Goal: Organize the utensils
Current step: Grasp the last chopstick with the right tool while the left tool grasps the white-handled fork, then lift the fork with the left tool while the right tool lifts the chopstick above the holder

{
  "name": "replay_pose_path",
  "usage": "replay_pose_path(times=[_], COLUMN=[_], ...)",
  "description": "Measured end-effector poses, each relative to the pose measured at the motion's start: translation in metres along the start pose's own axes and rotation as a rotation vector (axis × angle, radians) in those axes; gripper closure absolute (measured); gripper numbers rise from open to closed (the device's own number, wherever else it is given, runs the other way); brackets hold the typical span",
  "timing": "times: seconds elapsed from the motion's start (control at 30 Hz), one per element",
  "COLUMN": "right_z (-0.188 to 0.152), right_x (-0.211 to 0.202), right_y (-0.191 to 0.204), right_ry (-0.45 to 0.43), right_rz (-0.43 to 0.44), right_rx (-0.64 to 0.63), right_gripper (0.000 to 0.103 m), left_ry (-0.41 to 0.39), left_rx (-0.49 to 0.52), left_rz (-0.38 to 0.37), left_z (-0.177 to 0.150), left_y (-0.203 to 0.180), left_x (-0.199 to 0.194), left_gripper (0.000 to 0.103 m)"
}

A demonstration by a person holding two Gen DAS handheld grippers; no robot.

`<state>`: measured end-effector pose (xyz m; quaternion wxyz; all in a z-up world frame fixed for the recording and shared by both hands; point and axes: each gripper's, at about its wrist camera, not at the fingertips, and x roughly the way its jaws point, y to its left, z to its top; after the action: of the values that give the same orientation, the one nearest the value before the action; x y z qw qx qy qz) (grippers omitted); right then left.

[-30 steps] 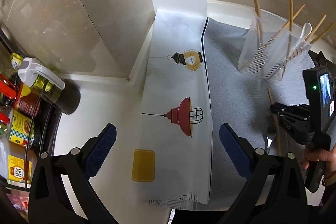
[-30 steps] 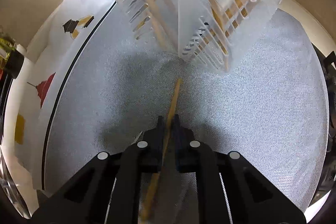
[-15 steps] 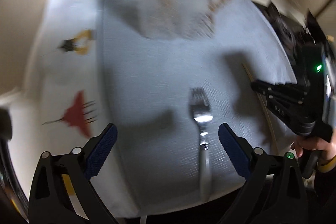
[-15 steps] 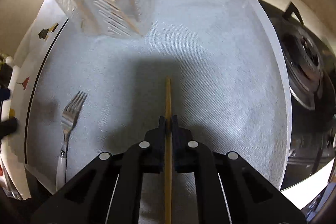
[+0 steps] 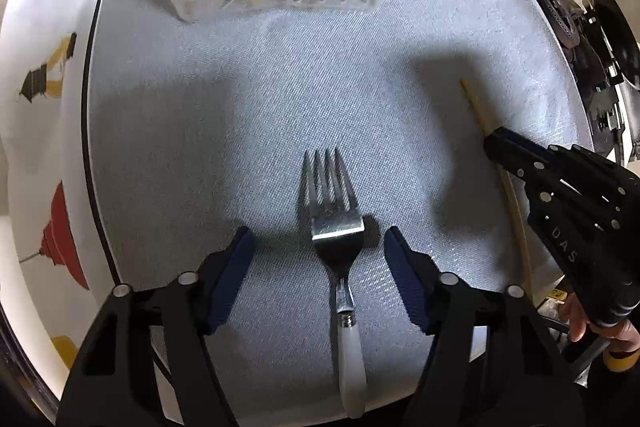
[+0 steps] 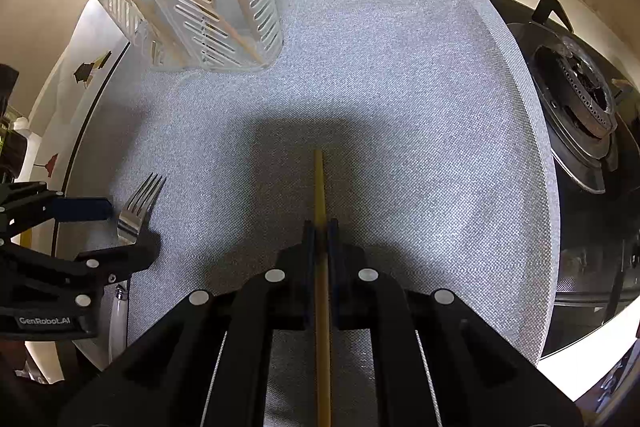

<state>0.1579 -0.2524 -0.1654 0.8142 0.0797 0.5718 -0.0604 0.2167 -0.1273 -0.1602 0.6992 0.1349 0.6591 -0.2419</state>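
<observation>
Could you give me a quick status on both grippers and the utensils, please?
Left gripper open, straddling fork on mat. Right gripper shut on chopstick. Nothing blocking.

The left gripper was held low with its two blue-padded fingers wide apart, while the right gripper had its fingers pressed together, a bare hand holding its handle.

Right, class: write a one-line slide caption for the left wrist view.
Open left gripper straddles a fork on the grey mat, while the right gripper grips a chopstick.
</observation>
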Motion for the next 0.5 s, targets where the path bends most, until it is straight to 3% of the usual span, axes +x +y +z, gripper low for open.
replay_pose_path(times=[0.03,0.07,0.17,0.5], right_z=[0.0,0.001,0.001,0.011], right_x=[0.0,-0.001,-0.007,-0.045], right_y=[0.0,0.001,0.005,0.013], right_ry=[0.0,0.001,-0.01,-0.094], right_rz=[0.004,0.013,0.032,0.093], right_rx=[-0.003,-0.004,-0.007,-0.014], right_gripper=[0.096,0.096,0.097,0.097], left_ry=[-0.016,-0.017,-0.018,-0.188], left_rx=[0.011,0.018,-0.026,-0.047], left_rz=[0.002,-0.006,-0.048,-0.075], left_z=[0.0,0.001,0.002,-0.025], left_y=[-0.002,-0.003,0.006,0.023], left_x=[-0.002,-0.003,-0.009,-0.069], left_gripper=[0.068,0.076,0.077,0.077])
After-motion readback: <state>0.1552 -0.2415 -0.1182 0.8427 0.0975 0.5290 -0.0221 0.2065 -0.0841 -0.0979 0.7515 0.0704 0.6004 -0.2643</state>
